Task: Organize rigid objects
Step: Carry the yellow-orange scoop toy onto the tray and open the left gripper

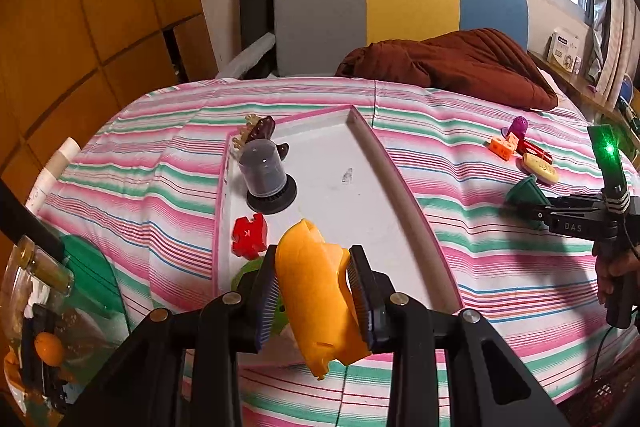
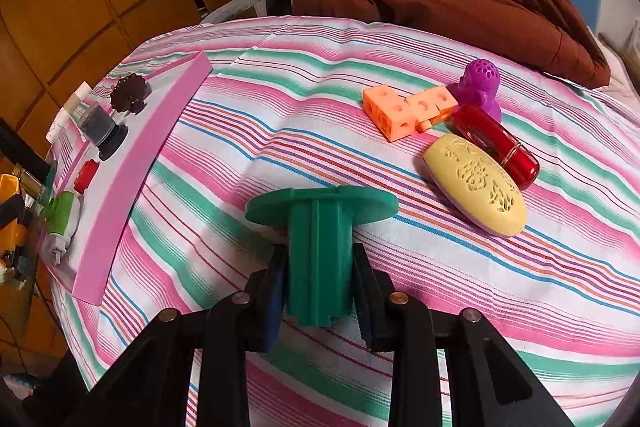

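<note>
Over pink tray [image 1: 384, 155]: left gripper [image 1: 314, 291] clamps orange piece [image 1: 316, 291]. Right gripper [image 2: 320, 283] pinches green spool [image 2: 320, 247] on striped cloth [image 2: 280, 131].

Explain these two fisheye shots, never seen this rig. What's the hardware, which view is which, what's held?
No robot: a person carries a handheld two-finger gripper in each hand, with a camera looking along the fingers. The left view shows the left gripper shut on an orange plastic piece above a white tray with a pink rim. The right view shows the right gripper clamping a green flanged part. On the striped cloth lie an orange cube block, a purple figure, a red capsule and a yellow oval.
</note>
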Available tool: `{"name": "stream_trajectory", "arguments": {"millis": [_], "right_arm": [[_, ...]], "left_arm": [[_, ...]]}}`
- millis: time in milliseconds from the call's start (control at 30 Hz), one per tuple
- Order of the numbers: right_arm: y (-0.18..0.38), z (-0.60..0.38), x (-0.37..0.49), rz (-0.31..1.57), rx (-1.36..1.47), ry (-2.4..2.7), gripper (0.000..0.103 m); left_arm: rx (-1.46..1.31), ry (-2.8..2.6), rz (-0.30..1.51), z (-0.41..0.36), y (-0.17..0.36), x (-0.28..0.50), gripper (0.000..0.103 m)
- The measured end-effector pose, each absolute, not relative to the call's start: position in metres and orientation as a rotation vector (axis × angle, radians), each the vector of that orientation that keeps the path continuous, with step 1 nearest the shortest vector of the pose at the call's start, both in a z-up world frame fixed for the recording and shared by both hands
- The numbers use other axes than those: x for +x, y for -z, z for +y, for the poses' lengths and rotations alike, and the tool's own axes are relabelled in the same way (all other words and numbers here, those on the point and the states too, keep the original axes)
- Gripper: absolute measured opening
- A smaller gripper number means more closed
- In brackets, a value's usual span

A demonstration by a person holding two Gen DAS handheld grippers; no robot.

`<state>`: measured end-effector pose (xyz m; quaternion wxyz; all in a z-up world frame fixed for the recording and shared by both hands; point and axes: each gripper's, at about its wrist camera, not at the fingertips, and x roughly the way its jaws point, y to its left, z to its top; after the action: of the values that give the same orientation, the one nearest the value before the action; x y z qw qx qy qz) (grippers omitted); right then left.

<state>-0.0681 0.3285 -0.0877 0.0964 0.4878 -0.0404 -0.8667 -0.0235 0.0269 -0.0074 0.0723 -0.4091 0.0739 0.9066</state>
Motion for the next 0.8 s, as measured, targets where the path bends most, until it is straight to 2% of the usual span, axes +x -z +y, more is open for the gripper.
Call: {"name": "stream_trajectory", "arguments": {"millis": [533,800], "right_arm": [[0.088,0.322,-0.067,-0.043,1.458,2.566,0.031],[0.087,0.317,-0.063,0.018,1.445,2.579,0.030]], "left_arm": [[-1.186,-2.724,0.309,0.044,0.006,-0.033,0.033],[-1.205,-2.672,0.265,0.053,0.009,-0.049,0.033]]}}
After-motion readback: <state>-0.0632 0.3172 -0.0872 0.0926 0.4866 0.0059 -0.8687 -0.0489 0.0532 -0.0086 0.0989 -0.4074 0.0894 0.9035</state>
